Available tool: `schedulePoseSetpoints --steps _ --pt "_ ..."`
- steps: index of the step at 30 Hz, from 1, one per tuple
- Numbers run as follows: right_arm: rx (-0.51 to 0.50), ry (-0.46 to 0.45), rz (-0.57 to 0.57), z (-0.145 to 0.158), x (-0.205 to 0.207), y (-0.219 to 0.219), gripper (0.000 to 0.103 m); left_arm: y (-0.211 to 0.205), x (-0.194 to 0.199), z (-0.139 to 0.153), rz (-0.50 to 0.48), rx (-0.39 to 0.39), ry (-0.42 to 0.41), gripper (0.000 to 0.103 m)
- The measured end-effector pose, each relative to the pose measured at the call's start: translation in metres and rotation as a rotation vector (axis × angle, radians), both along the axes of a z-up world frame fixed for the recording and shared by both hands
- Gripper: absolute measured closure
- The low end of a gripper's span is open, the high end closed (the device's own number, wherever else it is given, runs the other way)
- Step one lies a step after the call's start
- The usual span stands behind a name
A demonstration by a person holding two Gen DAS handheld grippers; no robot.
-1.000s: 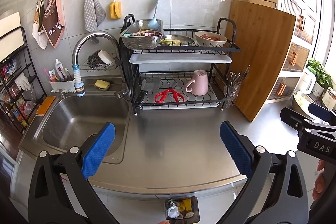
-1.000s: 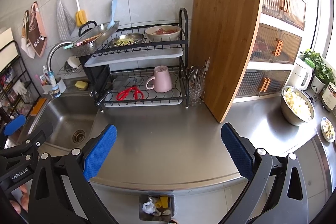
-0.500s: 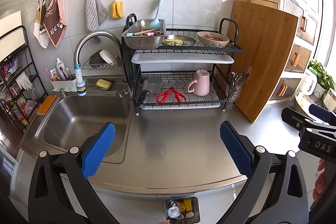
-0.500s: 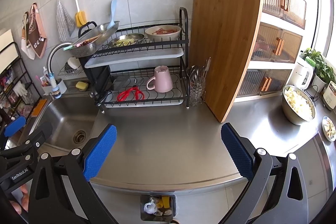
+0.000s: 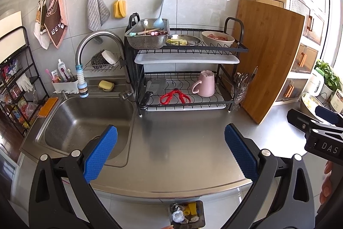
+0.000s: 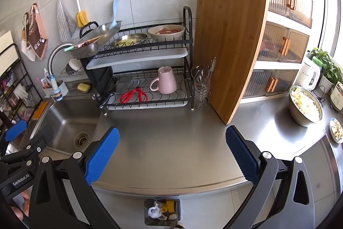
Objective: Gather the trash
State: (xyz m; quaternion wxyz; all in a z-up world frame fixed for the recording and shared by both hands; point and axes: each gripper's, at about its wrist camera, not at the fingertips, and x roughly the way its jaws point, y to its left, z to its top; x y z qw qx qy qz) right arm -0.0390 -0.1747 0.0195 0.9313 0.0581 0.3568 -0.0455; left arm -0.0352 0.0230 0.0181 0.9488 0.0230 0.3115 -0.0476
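Trash [image 6: 161,210] already sits in the small dark bin [image 5: 200,206] on the floor, below the counter edge and directly beneath both tools: a crumpled white bag, some yellow bits and other scraps too small to name. Both tools hover above the steel counter [image 6: 171,143] with nothing between their blue pads. The left gripper [image 5: 171,155] is spread wide and empty, and the right gripper [image 6: 172,155] is spread just as wide, also empty.

Ahead of the pads the counter shows no loose scrap that I can make out; the stretch in front of the dish rack [image 6: 148,70] looks bare, as does the sink [image 5: 85,121] beyond the left tool's left pad. Judging from that, collecting seems mostly done, or the next piece lies outside these views.

To do this step well, sweep each tool slowly so the camera can search the corners: behind the leaning wooden cutting board [image 6: 231,46] ahead and to the right of the right tool, around the steel bowl [image 6: 305,107] of chopped food further right, and by the sink drain [image 6: 82,138]. Food in bowls and on the rack is probably not waste, so leave it. When a scrap turns up, come down with the pads either side of it, close gently, then carry it back over the counter edge and let go right above the bin.
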Motion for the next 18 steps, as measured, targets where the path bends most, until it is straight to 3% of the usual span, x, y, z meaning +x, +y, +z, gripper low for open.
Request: schedulePoseSetpoints --steps 18 --pt "0.0 0.007 0.007 -0.0006 0.0006 0.0012 0.003 0.0031 0.0001 -0.0017 0.006 0.01 0.004 0.008"
